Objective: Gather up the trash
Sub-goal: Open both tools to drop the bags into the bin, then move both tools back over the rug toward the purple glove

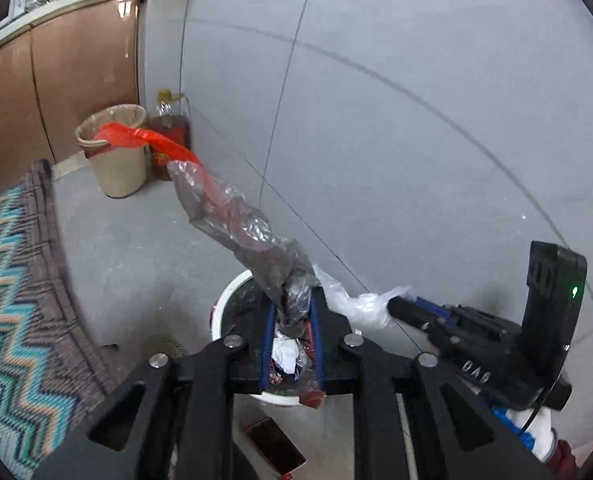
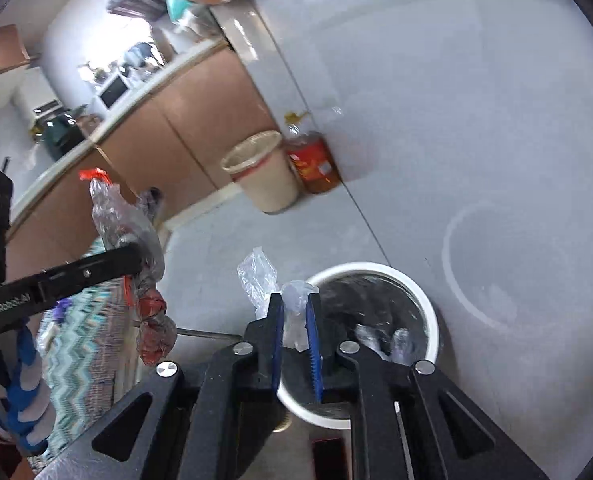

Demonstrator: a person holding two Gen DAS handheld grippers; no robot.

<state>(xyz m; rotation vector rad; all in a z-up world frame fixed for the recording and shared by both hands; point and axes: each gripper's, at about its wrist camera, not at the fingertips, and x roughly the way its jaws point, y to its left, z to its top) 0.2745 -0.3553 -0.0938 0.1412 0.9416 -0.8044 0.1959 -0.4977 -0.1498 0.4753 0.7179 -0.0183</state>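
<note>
At far left lies a zigzag rug, and behind it a beige bin lined with a red-edged bag stands against the cabinet, an oil bottle just beside it. Nearer, the left gripper pinches a crumpled grey-and-red plastic wrapper between its blue pads, held right over the white bucket, probably so it drops straight in. To its right, the right gripper clamps a clear plastic scrap by the rim of the same bucket, whose blurred contents look like more wrappers
</note>
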